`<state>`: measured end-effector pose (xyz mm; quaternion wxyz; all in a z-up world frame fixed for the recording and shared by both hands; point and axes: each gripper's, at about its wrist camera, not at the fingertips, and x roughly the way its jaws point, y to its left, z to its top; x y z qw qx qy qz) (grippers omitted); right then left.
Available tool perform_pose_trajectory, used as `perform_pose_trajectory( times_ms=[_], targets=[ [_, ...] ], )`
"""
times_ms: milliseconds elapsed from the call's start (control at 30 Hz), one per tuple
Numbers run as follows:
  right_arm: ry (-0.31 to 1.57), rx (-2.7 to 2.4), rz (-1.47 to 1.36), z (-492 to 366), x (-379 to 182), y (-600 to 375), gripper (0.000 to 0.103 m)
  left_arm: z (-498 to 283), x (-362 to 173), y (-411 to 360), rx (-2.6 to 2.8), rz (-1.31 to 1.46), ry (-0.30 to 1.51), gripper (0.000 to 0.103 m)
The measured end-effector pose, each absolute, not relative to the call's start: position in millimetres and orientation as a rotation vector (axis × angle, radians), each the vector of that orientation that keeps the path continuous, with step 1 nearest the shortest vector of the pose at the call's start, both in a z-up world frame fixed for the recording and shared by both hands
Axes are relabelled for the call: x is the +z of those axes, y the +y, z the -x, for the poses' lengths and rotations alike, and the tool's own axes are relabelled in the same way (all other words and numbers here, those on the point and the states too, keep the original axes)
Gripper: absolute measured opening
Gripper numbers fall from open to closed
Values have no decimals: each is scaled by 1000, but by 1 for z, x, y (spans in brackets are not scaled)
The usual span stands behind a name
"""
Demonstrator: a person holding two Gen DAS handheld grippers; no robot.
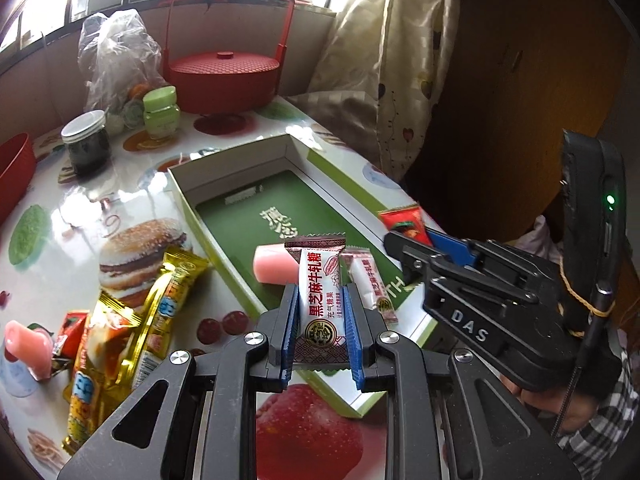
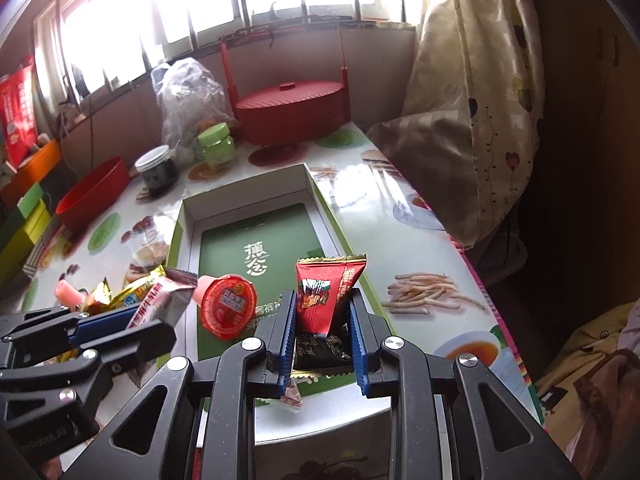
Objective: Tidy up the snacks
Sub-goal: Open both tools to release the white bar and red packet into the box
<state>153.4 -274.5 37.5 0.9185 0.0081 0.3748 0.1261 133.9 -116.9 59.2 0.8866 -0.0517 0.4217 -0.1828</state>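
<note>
1. My left gripper (image 1: pixel 323 322): blue ribbed pads closed on the white nougat candy (image 1: pixel 320 300), lower centre of the left wrist view. The glossy crimped-end wrapper stands upright between the fingers, its upper half clear of the tips, over the near end of the green box (image 1: pixel 236 220).

2. My right gripper (image 2: pixel 323 326): jaws narrowed onto the red candy packet (image 2: pixel 320 300), lower centre of the right wrist view. The packet is shiny foil, wedge-shaped with a zigzag gold top edge, and tilts slightly right; a dark wrapper sits just under it between the pads.

3. Second nougat candy (image 1: pixel 370 284): same white wrapper, lying in the box just right of the held one.

4. Pink jelly cup (image 1: pixel 276 266): translucent plastic, red foil lid, on its side on the box floor.

5. Loose snacks (image 1: pixel 132 320): gold foil bars, a small red packet and another pink jelly, heaped at lower left on the glossy food-print tablecloth (image 1: pixel 132 184).

6. The green box: shallow open cardboard, white inner walls, green printed floor, mid-frame.

7. Far end, upper left: dark glass jar (image 1: pixel 86 146) with metal lid, green plastic jar (image 1: pixel 160 112), crumpled clear bag (image 1: pixel 116 56), round red lidded basket (image 1: pixel 224 80) with tall handle.
</note>
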Motion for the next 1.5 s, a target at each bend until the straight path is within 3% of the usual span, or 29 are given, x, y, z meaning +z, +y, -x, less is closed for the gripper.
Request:
perform_pose_trajectory(
  times_ms=[1500],
  targets=[
    [809, 353, 28, -174, 15, -277, 24, -140, 33, -144, -360, 50, 955, 23]
  ],
)
